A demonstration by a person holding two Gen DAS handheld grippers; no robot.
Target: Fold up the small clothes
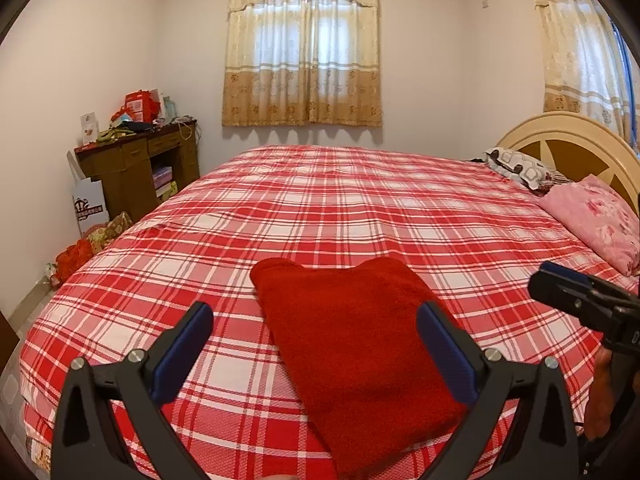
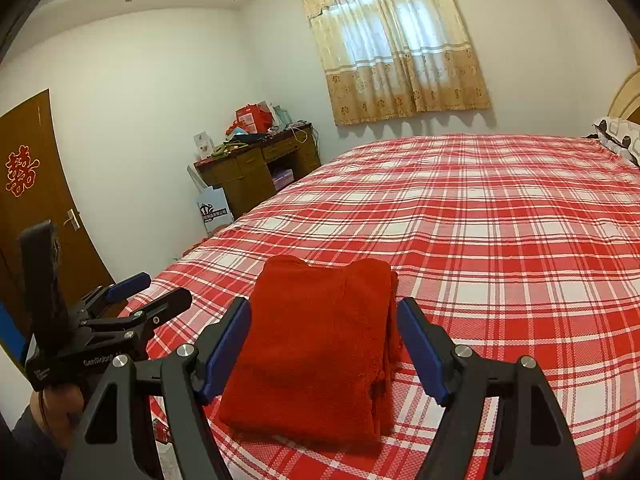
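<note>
Red garment (image 1: 352, 344), folded into a thick rectangle, lies flat on the plaid bedspread (image 1: 360, 208) near its front edge. Left gripper (image 1: 316, 320) hovers over it, jaws spread wide, holding nothing. Right gripper (image 2: 324, 316) likewise straddles the fabric, wide apart and empty. Pink pillow (image 1: 596, 220) rests far right.

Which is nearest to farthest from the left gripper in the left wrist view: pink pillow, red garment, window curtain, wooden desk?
From the left gripper:
1. Red garment, folded on the bed, right between the open fingers.
2. Pink pillow, on the right by the headboard.
3. Wooden desk, in the far left corner beyond the bed.
4. Window curtain, on the back wall, centre.
</note>
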